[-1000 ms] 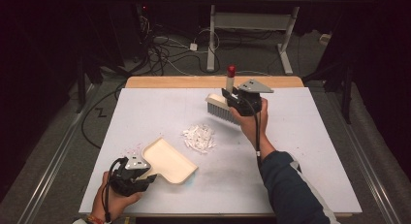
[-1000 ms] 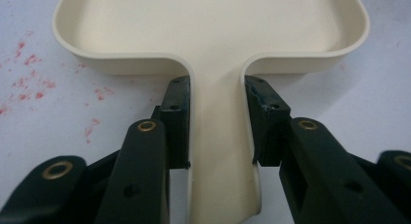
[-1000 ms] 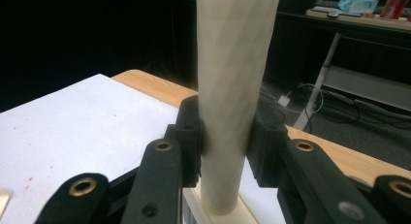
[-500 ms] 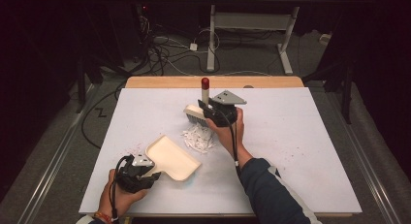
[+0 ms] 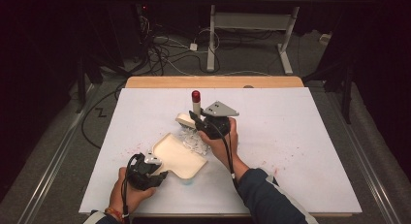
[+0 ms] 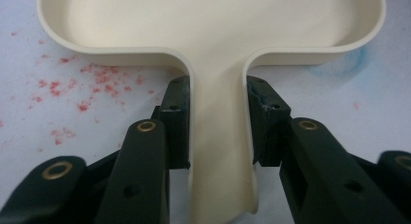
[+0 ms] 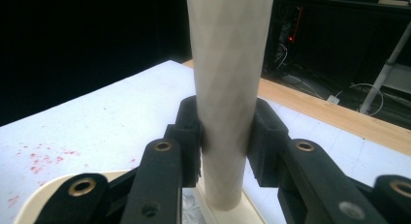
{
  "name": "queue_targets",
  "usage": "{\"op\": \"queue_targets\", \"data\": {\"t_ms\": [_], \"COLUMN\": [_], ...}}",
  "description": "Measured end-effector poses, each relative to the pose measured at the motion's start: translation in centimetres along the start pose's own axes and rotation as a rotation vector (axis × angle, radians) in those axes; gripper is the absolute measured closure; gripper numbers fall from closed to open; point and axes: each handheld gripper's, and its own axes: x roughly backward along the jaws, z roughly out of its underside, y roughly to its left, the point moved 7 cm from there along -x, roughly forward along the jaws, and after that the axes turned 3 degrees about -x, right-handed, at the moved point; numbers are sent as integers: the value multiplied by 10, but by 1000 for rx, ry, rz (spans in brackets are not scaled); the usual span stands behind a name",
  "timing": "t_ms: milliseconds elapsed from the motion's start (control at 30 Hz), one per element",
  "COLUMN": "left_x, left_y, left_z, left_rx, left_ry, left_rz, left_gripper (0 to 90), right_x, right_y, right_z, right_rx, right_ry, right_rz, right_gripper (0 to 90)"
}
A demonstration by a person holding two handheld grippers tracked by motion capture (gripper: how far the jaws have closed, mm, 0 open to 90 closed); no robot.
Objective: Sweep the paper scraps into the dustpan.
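A sweeping job is in hand: a brush (image 5: pixel 190 118) is held upright by its handle in the right gripper (image 5: pixel 209 123), and a cream dustpan (image 5: pixel 177 155) is held by its handle in the left gripper (image 5: pixel 144 171). In the left gripper view the pads are pressed against both sides of the dustpan's handle (image 6: pixel 220 151); in the right gripper view the jaws are clamped on the pale brush handle (image 7: pixel 228 88). A small pile of white scraps (image 5: pixel 194 140) lies on the white table (image 5: pixel 300 136), just at the pan's open lip, with the brush head touching or just above its far side.

The step is judged to be the sweep itself, with the scraps about to be pushed into the pan. For the next move, the bristles need to be kept down on the table and drawn toward the pan, while the pan's lip is kept flat so that nothing slips under it.

Much is hidden. The bristles and most of the pile are covered by the right gripper and hand (image 5: pixel 220 144) in the high view, so contact with the scraps cannot be confirmed. Whether any scraps already lie in the pan cannot be made out. The brush's red tip (image 5: pixel 196 95) is cut off in the right gripper view. Faint red specks (image 6: pixel 72 83) are scattered on the table beside the pan; what they are cannot be told.
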Motion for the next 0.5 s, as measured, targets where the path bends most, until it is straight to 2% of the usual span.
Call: {"op": "queue_targets", "data": {"t_ms": [167,200,267,367,500], "left_x": [-3,-3,-4,-5,-6], "left_y": [-1,-1,-2,-2,-3], "left_z": [-5,-5,-7,-8,-10], "left_rx": [8,8,17,26,24], "left_ry": [0,0,-3,-9,-11], "left_rz": [1,1,-4,-4,-9], "left_gripper": [637,637,637,636,636], "right_x": [6,6,9,11,13], "right_y": [17,17,31,43,49], "right_z": [1,1,1,0,-2], "right_rx": [18,18,32,37,47], "right_ry": [3,3,7,0,-2], "right_rz": [-43,-43,-75,-100,-120], "right_gripper": [709,709,710,710,711]}}
